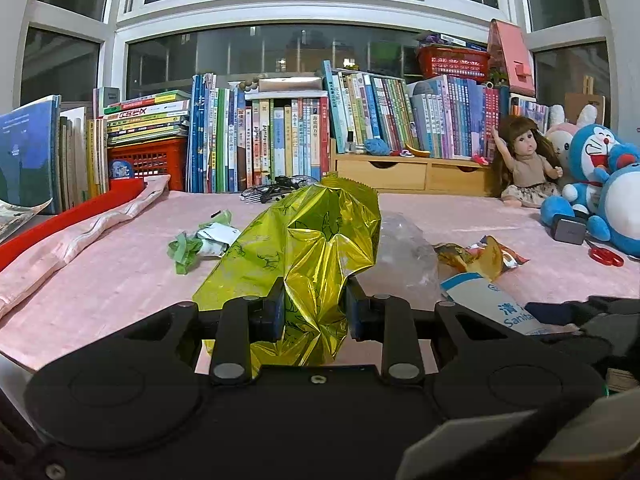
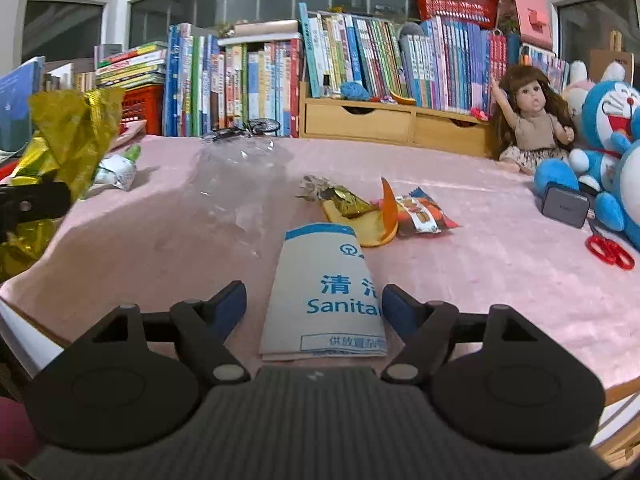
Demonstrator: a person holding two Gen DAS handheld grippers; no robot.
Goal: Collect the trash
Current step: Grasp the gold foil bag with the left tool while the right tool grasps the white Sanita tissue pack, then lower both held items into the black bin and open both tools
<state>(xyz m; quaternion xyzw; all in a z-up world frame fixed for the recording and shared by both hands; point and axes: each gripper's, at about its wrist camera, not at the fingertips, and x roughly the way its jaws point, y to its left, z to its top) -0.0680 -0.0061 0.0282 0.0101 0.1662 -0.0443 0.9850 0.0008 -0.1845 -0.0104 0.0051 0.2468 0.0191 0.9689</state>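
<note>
My left gripper (image 1: pixel 316 308) is shut on a crinkled yellow-green foil bag (image 1: pixel 304 240), held up above the pink tablecloth (image 1: pixel 120 280); the right wrist view shows this bag (image 2: pixel 68 136) at far left. My right gripper (image 2: pixel 314 304) is open, its fingers on either side of a white and blue paper sanitary bag (image 2: pixel 324 280) lying flat, not touching it. On the cloth lie a clear plastic bag (image 2: pixel 240 176), a gold and orange wrapper (image 2: pixel 360 216), a snack packet (image 2: pixel 424 212) and a green-white wrapper (image 1: pixel 204 240).
Rows of books (image 1: pixel 280 132) and a wooden drawer unit (image 1: pixel 400 172) line the back. A doll (image 2: pixel 532 120), blue plush toys (image 2: pixel 600 136), a grey box (image 2: pixel 564 204) and red scissors (image 2: pixel 608 252) are at right. A folded pink cloth (image 1: pixel 80 236) lies at left.
</note>
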